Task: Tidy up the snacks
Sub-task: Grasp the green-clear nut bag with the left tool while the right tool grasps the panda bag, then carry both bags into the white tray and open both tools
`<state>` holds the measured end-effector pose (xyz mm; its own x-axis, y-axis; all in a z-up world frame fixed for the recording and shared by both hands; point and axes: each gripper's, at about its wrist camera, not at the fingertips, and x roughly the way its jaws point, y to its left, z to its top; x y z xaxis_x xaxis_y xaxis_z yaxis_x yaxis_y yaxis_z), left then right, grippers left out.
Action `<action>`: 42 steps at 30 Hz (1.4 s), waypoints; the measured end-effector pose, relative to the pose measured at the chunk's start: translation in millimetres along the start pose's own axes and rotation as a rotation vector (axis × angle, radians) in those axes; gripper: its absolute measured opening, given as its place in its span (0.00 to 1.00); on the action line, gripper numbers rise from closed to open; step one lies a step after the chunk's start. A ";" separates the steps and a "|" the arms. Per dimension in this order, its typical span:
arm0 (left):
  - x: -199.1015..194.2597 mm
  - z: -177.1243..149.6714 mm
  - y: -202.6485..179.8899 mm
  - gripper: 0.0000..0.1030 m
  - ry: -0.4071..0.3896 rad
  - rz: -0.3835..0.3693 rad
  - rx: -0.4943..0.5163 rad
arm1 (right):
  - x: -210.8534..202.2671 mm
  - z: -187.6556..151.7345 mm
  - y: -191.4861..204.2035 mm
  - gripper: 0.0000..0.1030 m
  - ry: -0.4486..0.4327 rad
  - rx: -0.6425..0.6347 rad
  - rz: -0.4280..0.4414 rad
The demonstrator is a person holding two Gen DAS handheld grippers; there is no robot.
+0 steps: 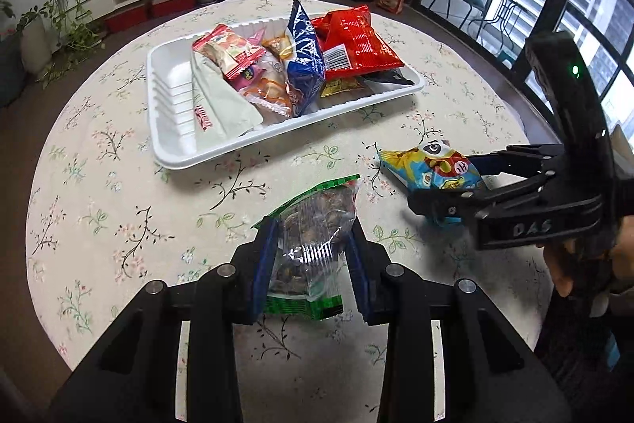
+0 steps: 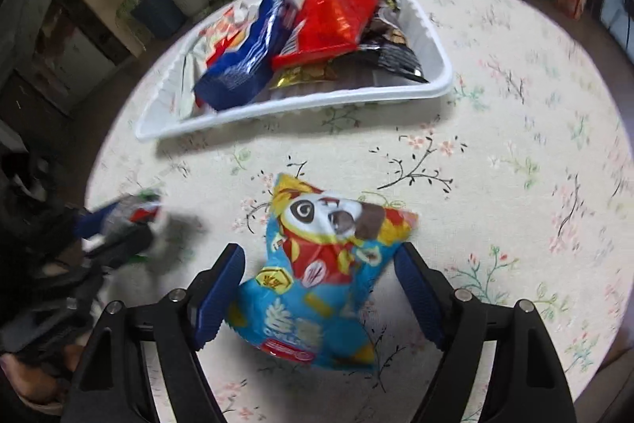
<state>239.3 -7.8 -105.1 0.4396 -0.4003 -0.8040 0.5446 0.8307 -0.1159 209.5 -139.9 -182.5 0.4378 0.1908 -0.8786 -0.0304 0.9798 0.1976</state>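
Snacks fill the white tray (image 1: 170,129) in the upper middle of my left wrist view: a red bag (image 1: 356,40), a blue bag (image 1: 303,62), and pink and white packets (image 1: 233,60) at its left end, which the right wrist view shows only as a blur behind the blue bag. That right view shows instead the dark packet (image 2: 390,54) under the red bag at the tray's right end. Two packs lie outside the tray on the flowered tablecloth (image 1: 119,205). My left gripper (image 1: 313,224), low in the frame's centre, has its blue pads pressed against both sides of a clear green-edged nut pack (image 1: 315,244), gripping it. My right gripper (image 2: 319,256) stands wide, its fingers either side of the blue panda pack (image 2: 325,264) without touching it. In the left view that gripper reaches in from the right edge, lying nearly level, with my hand (image 1: 562,264) around its handle.
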 end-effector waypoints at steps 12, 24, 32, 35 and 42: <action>-14.8 -12.6 5.0 0.31 -0.035 -0.024 -0.069 | -26.2 -16.9 -13.9 0.45 -0.060 -0.022 0.010; -53.5 29.1 37.3 0.31 -0.122 -0.037 -0.155 | -121.5 24.6 -67.8 0.45 -0.255 0.107 0.126; -63.1 105.1 66.9 0.31 -0.165 -0.014 -0.182 | -145.7 112.2 -28.0 0.45 -0.311 -0.019 0.165; -52.5 129.3 75.2 0.31 -0.162 -0.021 -0.211 | -121.7 145.1 -7.7 0.45 -0.274 -0.021 0.202; 8.4 147.8 80.1 0.31 -0.093 0.015 -0.228 | -47.7 178.8 12.9 0.45 -0.146 -0.016 0.161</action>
<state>392.2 -1.8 -34.9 0.5161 -0.4129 -0.7504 0.3668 0.8983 -0.2420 348.9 -147.1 -60.3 0.5514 0.3353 -0.7639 -0.1244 0.9385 0.3221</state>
